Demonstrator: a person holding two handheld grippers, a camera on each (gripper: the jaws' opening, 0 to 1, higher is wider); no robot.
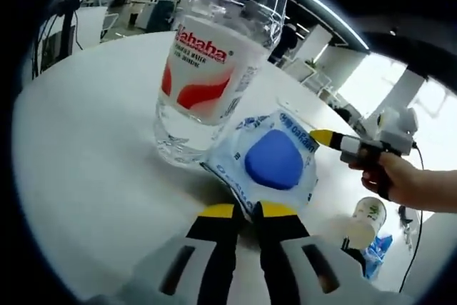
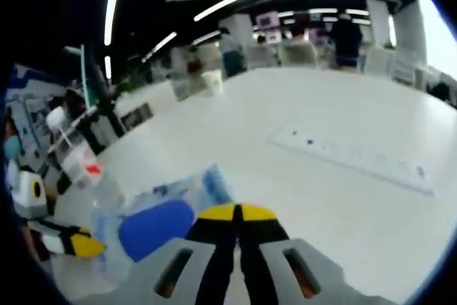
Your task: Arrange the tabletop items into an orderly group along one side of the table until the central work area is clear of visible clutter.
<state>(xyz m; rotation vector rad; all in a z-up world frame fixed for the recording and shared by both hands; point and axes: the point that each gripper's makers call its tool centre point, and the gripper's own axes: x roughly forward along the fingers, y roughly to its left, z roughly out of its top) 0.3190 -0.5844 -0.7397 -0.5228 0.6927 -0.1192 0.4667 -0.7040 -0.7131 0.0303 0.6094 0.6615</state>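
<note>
Left gripper [image 1: 246, 211]: fingers drawn narrow, pinching the near edge of a clear plastic packet [image 1: 268, 166] holding a blue rounded item [image 1: 275, 160]; the packet lies on the white worktop [image 1: 93, 169] directly ahead of the fingertips. Beyond the packet and slightly to the left, touching or just beside it, a clear water bottle [image 1: 211, 69] with a red and white label stands upright. The right gripper [image 1: 330, 139] enters from the right, held in a hand [image 1: 410, 182], its yellow tip at the packet's far edge. A paper cup [image 1: 365, 219] sits well to the right. Right gripper view: fingers [image 2: 214, 213] pressed together; whether they pinch the packet [image 2: 161, 223] beside them to the left cannot be told. A flat white strip [image 2: 353, 153] lies well ahead, right.
</note>
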